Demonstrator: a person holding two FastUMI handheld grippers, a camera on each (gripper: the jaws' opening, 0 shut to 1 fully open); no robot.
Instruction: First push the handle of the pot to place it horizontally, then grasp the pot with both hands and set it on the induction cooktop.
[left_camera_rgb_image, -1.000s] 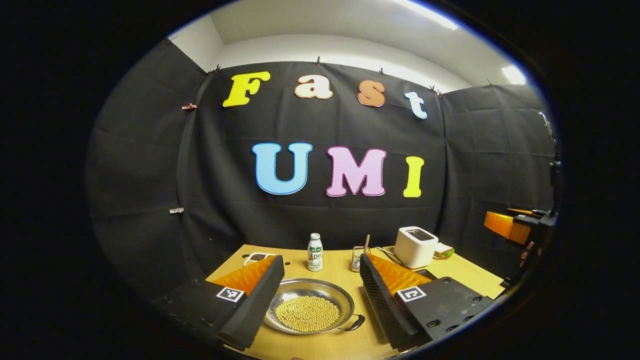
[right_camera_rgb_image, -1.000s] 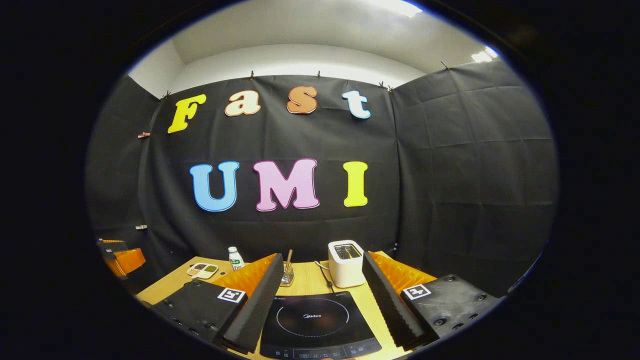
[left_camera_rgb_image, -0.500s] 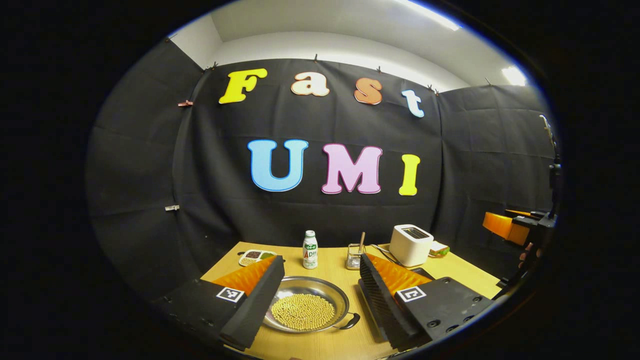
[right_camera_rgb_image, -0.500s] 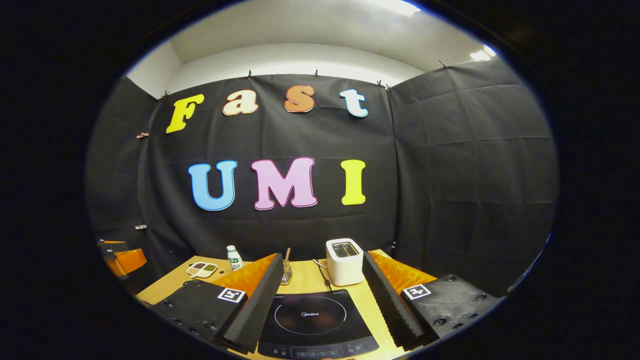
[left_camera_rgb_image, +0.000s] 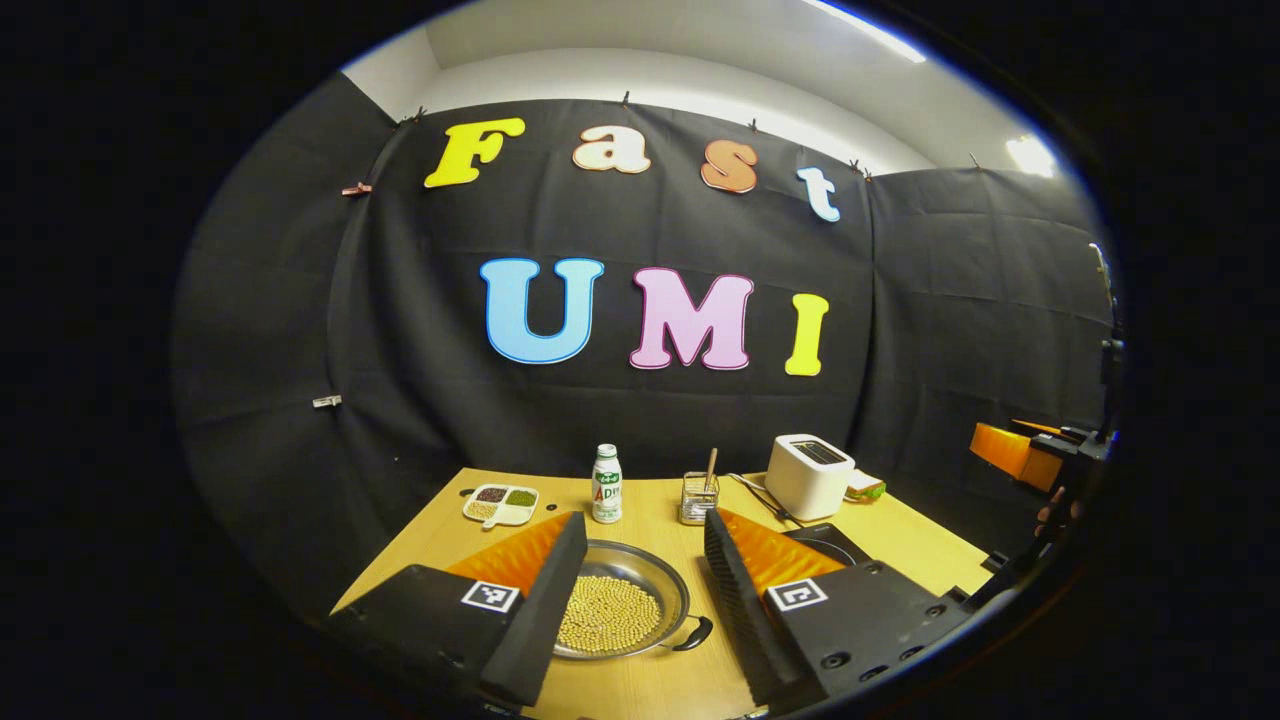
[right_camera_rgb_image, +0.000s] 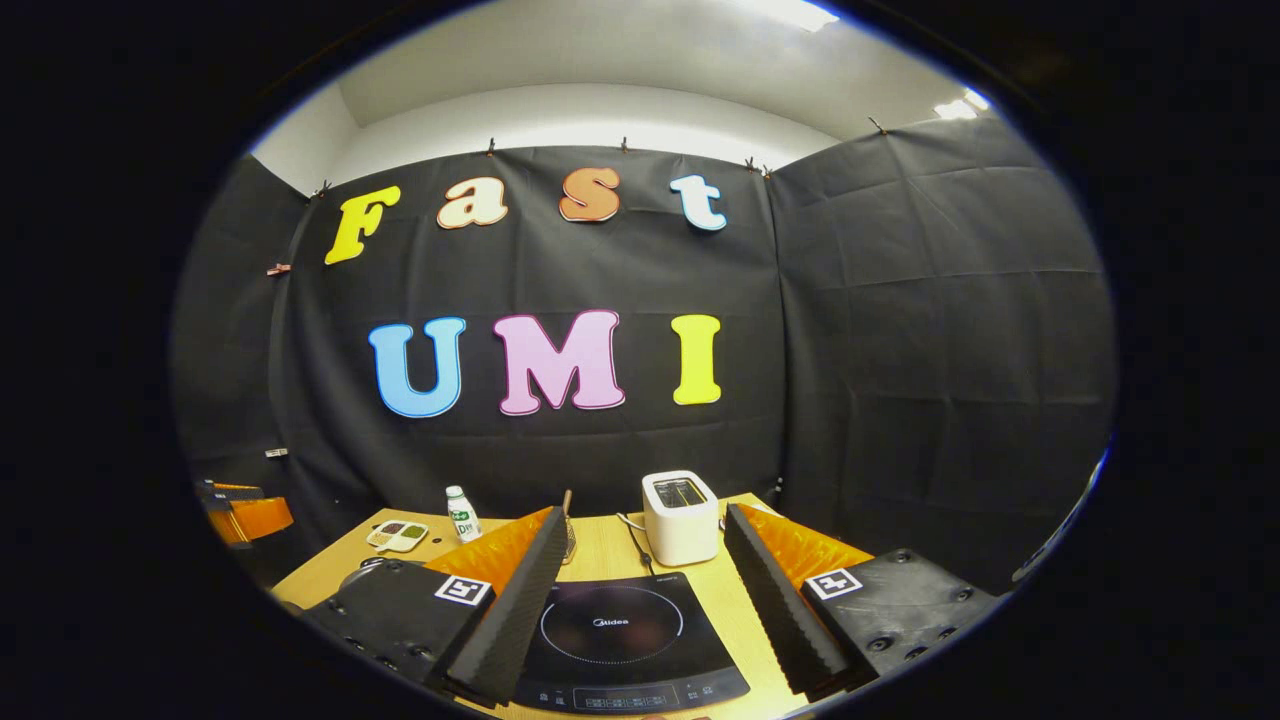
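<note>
**Pot full of beans, nothing gripped yet**

The worktop (left_camera_rgb_image: 930, 550) carries everything. My right gripper (right_camera_rgb_image: 640, 600) hangs over the induction cooktop (right_camera_rgb_image: 620, 640), jaws apart. My left gripper (left_camera_rgb_image: 635, 590), jaws apart and empty, frames the pot (left_camera_rgb_image: 625, 610). A hard shove on its handle (left_camera_rgb_image: 695, 635) could spill beans. Since a second ago, the left view has dipped, showing more worktop.

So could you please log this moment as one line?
left gripper: open over pot | right gripper: open over induction cooktop | pot on table
</note>
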